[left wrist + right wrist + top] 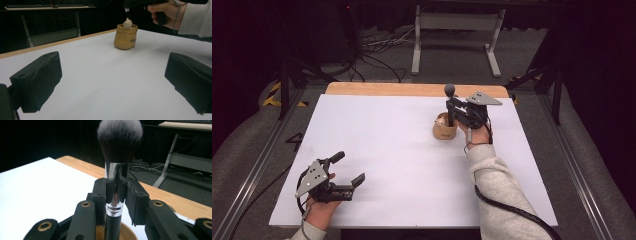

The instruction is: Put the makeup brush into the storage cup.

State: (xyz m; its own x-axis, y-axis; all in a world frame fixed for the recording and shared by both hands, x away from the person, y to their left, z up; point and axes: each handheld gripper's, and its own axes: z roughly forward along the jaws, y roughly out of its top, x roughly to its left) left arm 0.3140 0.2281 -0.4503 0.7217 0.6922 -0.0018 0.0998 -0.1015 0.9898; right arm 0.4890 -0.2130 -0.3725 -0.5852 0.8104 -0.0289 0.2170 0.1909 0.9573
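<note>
A makeup brush with a silver ferrule and dark bristles stands upright, clamped between the pads of my right gripper. In the high view that gripper holds the brush just above a small tan pouch at the table's far right. The pouch has a pale little object sticking out of its mouth. Down at the near left corner, my left gripper rests low over the white table, its jaws wide apart with nothing between them.
The white board ends in a wooden edge at the far side. Beyond it a metal table frame and cables lie on the grey floor. Dark rails run along both sides of the table.
</note>
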